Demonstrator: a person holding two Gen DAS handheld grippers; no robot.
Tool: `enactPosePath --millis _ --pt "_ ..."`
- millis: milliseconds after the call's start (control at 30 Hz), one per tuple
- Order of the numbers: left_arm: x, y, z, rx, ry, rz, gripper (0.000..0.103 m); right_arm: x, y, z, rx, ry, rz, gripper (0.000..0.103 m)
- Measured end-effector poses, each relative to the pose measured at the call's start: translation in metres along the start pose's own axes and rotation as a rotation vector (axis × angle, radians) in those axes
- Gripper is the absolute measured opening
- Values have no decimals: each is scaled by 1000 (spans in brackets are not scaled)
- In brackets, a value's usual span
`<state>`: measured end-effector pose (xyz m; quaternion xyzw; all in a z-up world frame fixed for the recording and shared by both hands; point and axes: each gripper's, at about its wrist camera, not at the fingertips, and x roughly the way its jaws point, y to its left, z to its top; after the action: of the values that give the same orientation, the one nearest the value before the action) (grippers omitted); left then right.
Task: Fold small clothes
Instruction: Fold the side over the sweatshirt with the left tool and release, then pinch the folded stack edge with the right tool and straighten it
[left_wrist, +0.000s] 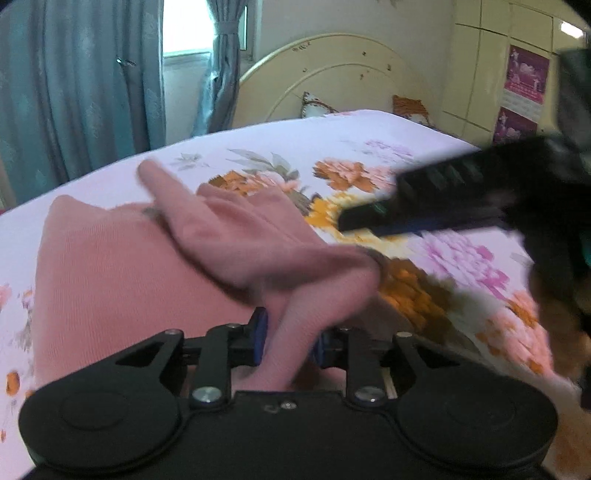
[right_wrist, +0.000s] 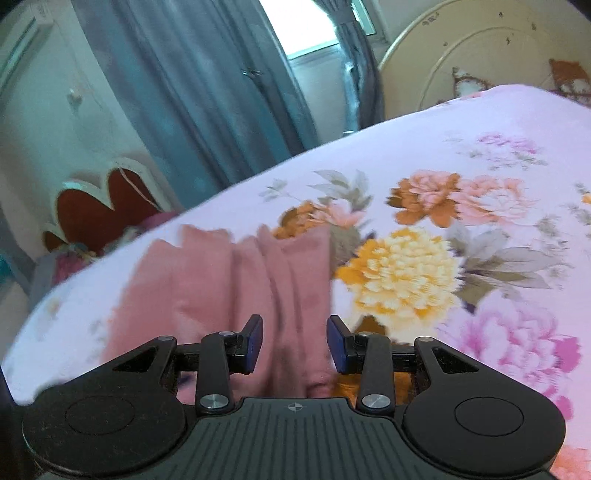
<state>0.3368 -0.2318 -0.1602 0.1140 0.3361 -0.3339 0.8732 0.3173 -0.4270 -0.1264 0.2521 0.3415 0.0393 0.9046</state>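
Left wrist view: left gripper (left_wrist: 288, 341) pinches a fold of the pink garment (left_wrist: 122, 266), long axis toward eleven o'clock on the floral bedsheet (left_wrist: 461, 258). Right wrist view: right gripper (right_wrist: 294, 343) spread wide above the rumpled, ribbed pink cloth at twelve o'clock.

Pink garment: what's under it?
The pink garment lies on the floral bedsheet, with one fold pinched in the left tongs. Whatever is beneath the cloth is covered.
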Motion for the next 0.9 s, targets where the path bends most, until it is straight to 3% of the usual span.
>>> enactPosePath --millis 33,67,100,333,467,533,567,600,633,733,767,800,900 --pt "-5 2 -4 0 9 -2 28 4 3 1 -1 7 22 39" --pt "-7 2 -5 -5 17 -3 28 6 7 3 -1 11 32 57" --pt "-10 5 -8 -11 25 -4 28 9 9 4 -1 10 34 82" --pt "-55 43 -19 -91 -17 68 33 37 26 -3 -73 76 51 84" --pt "-68 71 -21 -171 -39 153 33 60 20 -2 -61 112 39 63" --pt "-69 84 -21 -216 -44 185 33 72 17 -2 -57 133 29 62" --pt "-70 88 -21 -228 -45 197 33 76 16 -2 -62 138 27 56" --pt "-72 93 -22 -239 -46 207 33 79 15 -2 -69 144 24 39" --pt "-71 97 -22 -253 -45 218 33 84 15 -3 -76 156 22 32" --pt "-71 111 -22 -296 -45 231 35 94 15 -3 -87 176 19 30" --pt "-71 114 -21 -304 -46 235 35 96 15 -3 -87 179 15 24" --pt "-70 116 -21 -308 -47 237 35 96 15 -2 -81 182 15 10" --pt "-65 120 -16 -308 -55 243 35 83 18 4 -93 134 -3 10"
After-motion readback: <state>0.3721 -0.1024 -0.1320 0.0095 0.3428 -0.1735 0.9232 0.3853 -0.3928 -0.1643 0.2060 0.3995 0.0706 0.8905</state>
